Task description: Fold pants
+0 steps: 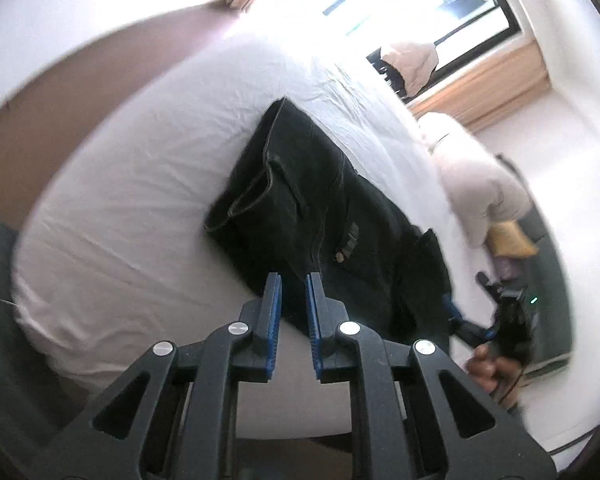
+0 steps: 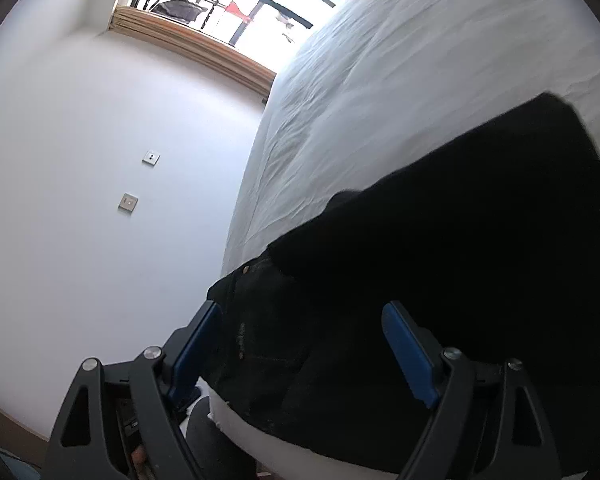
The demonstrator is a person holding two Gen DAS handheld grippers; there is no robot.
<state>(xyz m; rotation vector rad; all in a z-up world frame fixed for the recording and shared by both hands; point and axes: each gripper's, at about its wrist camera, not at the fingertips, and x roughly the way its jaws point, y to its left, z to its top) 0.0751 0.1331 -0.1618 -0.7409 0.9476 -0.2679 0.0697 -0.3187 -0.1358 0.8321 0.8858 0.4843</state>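
Observation:
Dark black pants (image 1: pixel 324 208) lie folded in a bundle on the white bed (image 1: pixel 132 200), hanging over its near edge. My left gripper (image 1: pixel 294 280) is just in front of the pants' near edge, its blue pads a narrow gap apart with nothing held. My right gripper (image 2: pixel 300 320) is wide open, its blue pads (image 2: pixel 410 344) on either side of the pants' waistband (image 2: pixel 440 264) at the bed's edge. The right gripper also shows in the left wrist view (image 1: pixel 452 312), held by a hand at the pants' right end.
A cream duvet (image 1: pixel 476 184) is piled on the bed's right side. A window (image 2: pixel 236 4) with a wooden frame is behind the bed. A white wall (image 2: pixel 80 160) with two switch plates stands left of the bed. Brown floor (image 1: pixel 60 92) lies beyond.

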